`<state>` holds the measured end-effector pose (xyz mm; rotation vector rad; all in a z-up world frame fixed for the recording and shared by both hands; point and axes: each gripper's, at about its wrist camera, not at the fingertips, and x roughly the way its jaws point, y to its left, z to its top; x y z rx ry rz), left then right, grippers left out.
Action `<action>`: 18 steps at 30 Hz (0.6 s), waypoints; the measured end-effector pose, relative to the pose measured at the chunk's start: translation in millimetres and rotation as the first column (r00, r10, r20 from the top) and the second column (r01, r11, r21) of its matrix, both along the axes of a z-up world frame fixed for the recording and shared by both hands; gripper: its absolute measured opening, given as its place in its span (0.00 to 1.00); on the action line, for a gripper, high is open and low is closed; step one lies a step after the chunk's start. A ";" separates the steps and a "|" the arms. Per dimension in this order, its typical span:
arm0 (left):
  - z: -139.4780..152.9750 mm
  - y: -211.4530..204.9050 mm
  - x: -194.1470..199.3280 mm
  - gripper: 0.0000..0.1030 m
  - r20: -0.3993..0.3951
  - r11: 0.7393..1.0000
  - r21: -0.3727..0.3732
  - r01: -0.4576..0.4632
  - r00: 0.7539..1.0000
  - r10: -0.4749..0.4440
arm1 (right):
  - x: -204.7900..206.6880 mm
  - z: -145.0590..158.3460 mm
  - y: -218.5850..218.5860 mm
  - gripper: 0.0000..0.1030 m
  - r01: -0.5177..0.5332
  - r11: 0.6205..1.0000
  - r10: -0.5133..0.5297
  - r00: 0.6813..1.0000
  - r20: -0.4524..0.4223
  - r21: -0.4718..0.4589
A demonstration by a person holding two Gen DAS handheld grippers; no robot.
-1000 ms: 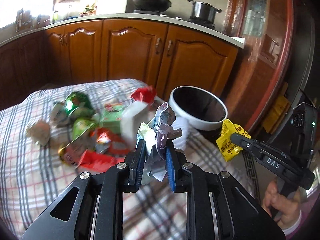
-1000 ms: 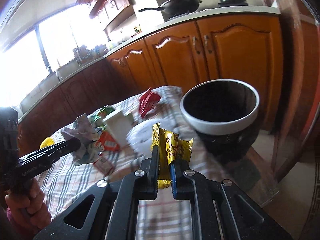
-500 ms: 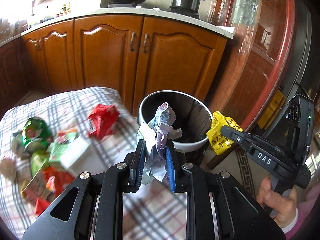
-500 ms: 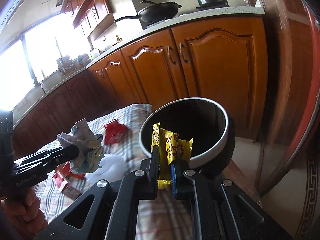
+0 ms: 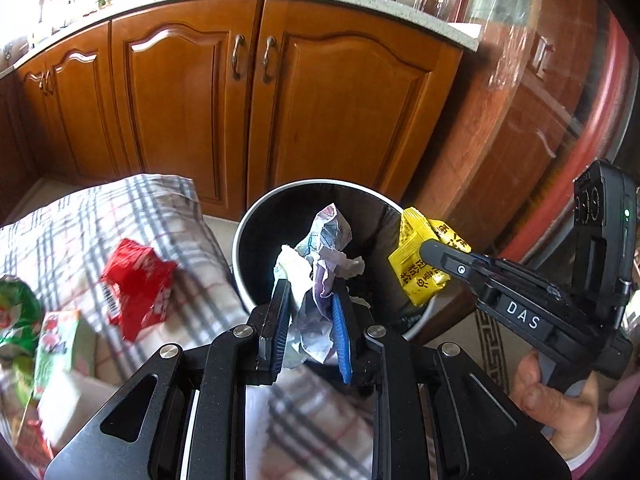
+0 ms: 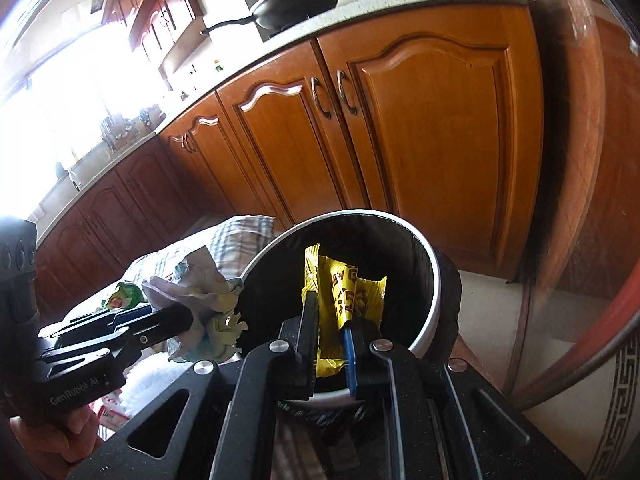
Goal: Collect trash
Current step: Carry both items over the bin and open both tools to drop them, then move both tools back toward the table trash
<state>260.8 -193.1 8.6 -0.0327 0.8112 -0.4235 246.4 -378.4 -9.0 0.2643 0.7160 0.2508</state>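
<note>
Now both claws are hovering over the bin (image 5: 240, 248), left claw (image 5: 308, 316) clamping crumpled paper (image 5: 320, 248), right claw (image 6: 332, 316) clamping the yellow wrapper (image 6: 344, 284); next: releasing both.

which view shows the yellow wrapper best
The left wrist view: the yellow wrapper shows side-on, printed face readable, pinched by the right gripper over the bin. The right wrist view shows it crumpled between its own fingers, partly hidden.

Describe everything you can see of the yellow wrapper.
The yellow wrapper is a small crinkled packet, seemingly shiny plastic, with dark printed characters and red marks. It stands roughly upright, pinched near its lower part by the right claw, which is shut on it. It hangs at the rim of the round bin, touching nothing else visible.
</note>
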 end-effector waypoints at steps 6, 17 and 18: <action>-11.6 -3.7 23.4 0.22 -0.038 1.000 0.002 -0.007 0.999 0.007 | 23.4 -13.4 -4.1 0.14 -0.010 1.000 0.011 0.998 -0.057 0.003; -12.0 -1.2 26.3 0.57 -0.044 1.000 -0.008 -0.017 0.999 0.016 | 35.8 -22.4 -10.2 0.50 -0.001 0.999 0.005 0.996 -0.089 0.038; -10.3 0.0 23.5 0.58 -0.038 1.000 -0.011 -0.017 0.999 0.016 | 34.8 -20.4 -10.9 0.53 0.001 0.999 0.003 0.997 -0.083 0.040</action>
